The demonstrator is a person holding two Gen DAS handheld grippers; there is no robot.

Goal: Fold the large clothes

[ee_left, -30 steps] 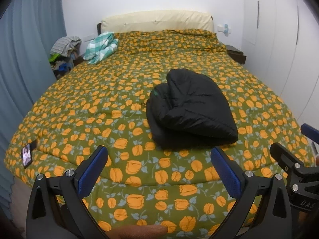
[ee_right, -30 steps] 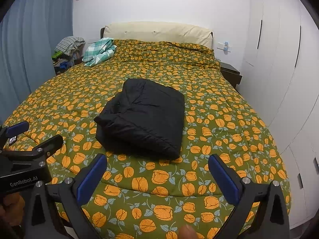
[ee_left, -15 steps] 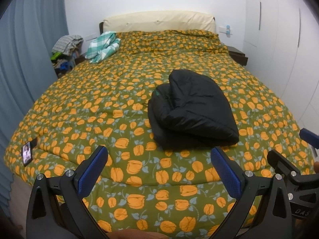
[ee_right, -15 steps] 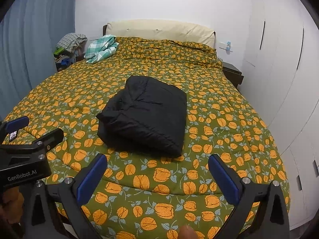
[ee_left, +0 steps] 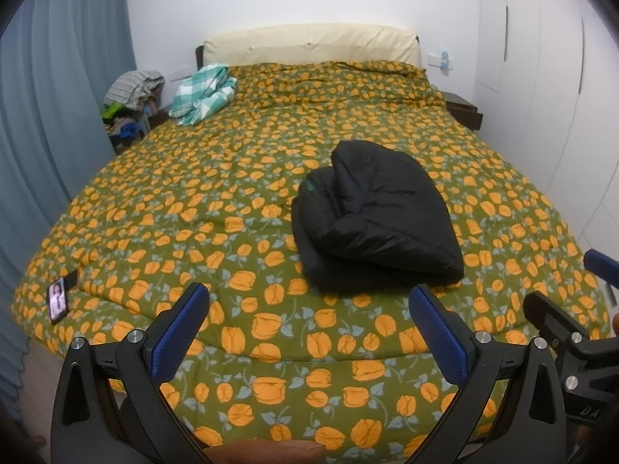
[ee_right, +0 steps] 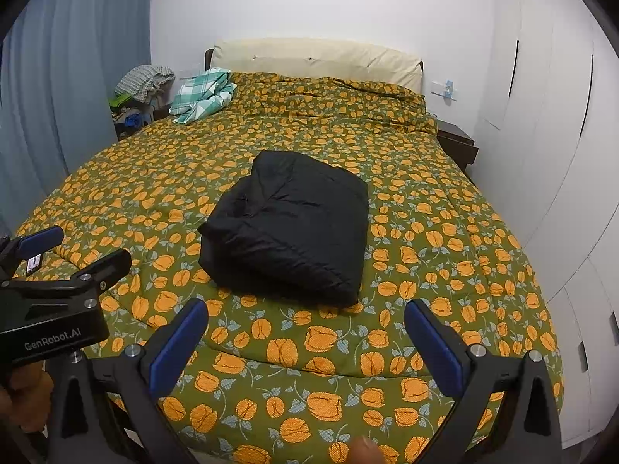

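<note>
A black padded jacket lies folded into a thick bundle on the green bedspread with orange flowers, toward the foot of the bed. My left gripper is open, held above the foot edge, short of the bundle, nothing between its blue pads. My right gripper is open too, also back from the jacket with nothing in it. Each view shows the other gripper at its side edge: the right one, the left one.
A green checked cloth lies by the cream headboard. Clothes are piled on a stand left of the bed, beside blue curtains. A phone rests at the bed's left foot corner. White wardrobes and a dark nightstand stand right.
Both grippers have drawn back and risen slightly from the bed, so the folded jacket looks a little farther off. The jacket has not moved.
</note>
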